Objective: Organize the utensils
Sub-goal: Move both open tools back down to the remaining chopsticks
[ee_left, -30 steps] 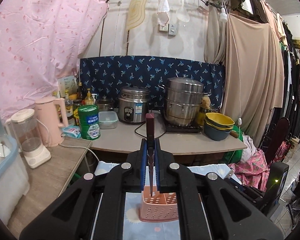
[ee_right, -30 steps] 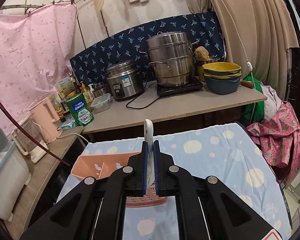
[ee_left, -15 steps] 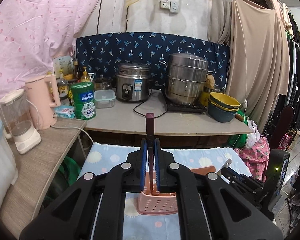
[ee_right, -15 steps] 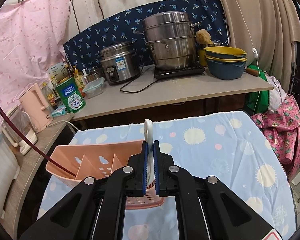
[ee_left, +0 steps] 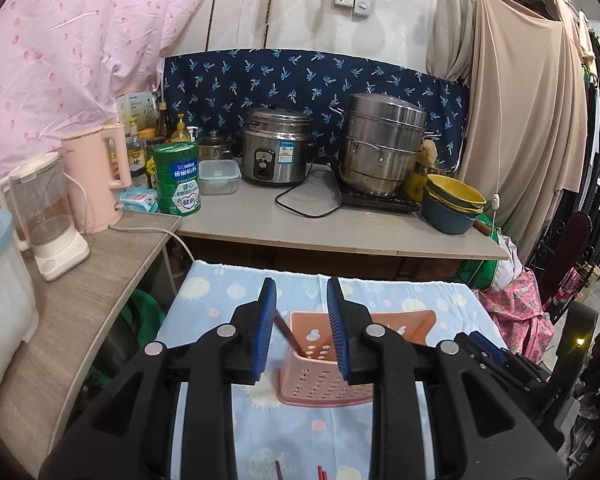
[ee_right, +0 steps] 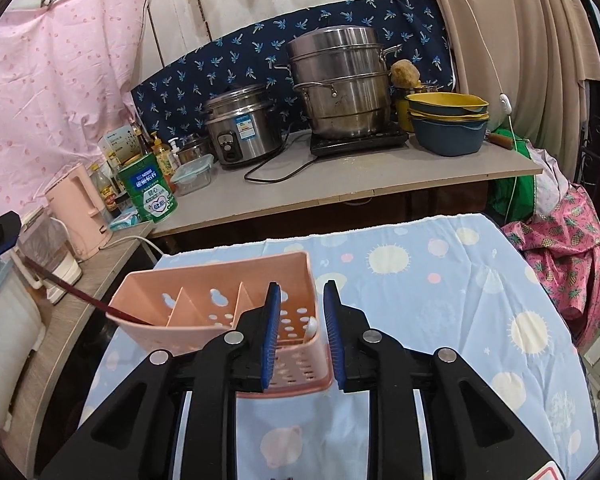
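The dark red chopstick (ee_left: 284,330) and the white spoon (ee_right: 311,327) have both just been let go into the pink utensil caddy (ee_right: 220,312): a second ago each was pinched upright between closed blue pads, and now both pairs of jaws have just been opening, with nothing pressed between them. The left gripper (ee_left: 301,300) stands narrowly apart, the chopstick leaning free against the caddy's end compartment on its side; the right gripper (ee_right: 301,304) is likewise slightly parted, the spoon's pale handle resting inside the opposite end compartment, just below its pads. I judge these two placements done, so the grippers can back away and fetch more; two or three thin sticks (ee_left: 320,473) lie on the cloth at the bottom edge of the left view, probably next. The caddy is a salmon-pink plastic box with perforated walls and slanted dividers making several compartments, the middle ones empty as far as shown. It sits upright on a table covered by a light blue cloth (ee_right: 440,280) printed with suns and planets. Beyond it a counter holds a rice cooker (ee_left: 276,152), a stacked steel steamer pot (ee_left: 380,148) and yellow and blue bowls (ee_left: 454,208).
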`<action>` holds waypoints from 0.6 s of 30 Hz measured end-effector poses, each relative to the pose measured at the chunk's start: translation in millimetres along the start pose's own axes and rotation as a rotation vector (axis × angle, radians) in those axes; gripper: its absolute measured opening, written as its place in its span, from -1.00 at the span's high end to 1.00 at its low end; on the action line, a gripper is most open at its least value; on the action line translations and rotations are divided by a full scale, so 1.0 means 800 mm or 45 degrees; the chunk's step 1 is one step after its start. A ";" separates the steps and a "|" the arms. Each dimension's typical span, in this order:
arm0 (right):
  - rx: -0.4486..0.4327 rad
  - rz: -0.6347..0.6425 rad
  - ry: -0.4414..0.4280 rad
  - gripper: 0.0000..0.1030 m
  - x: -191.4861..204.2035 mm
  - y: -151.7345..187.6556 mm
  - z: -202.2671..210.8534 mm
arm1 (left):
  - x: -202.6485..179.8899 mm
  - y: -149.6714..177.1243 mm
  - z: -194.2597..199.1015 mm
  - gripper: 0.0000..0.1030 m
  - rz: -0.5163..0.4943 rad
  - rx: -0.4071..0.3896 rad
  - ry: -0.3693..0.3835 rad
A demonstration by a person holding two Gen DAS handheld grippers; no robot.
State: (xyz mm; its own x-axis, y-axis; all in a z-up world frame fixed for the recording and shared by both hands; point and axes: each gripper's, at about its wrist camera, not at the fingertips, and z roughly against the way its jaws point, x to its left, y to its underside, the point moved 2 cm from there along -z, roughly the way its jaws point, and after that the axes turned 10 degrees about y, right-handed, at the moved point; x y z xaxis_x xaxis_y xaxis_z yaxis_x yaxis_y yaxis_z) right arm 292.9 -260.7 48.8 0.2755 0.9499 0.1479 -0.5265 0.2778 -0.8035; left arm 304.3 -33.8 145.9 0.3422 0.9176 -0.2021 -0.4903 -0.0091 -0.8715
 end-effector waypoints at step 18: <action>0.165 -0.036 -0.051 0.45 -0.035 0.160 0.139 | 0.001 0.166 0.087 0.15 0.081 0.245 0.015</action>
State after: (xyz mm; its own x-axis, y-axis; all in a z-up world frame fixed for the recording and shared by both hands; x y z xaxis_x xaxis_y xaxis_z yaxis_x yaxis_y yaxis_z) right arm 128.3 -235.5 5.6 0.2606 0.9456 0.1947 -0.6191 0.3184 -0.7179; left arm 183.9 -6.3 61.3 0.3144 0.9128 -0.2607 -0.6549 0.0098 -0.7556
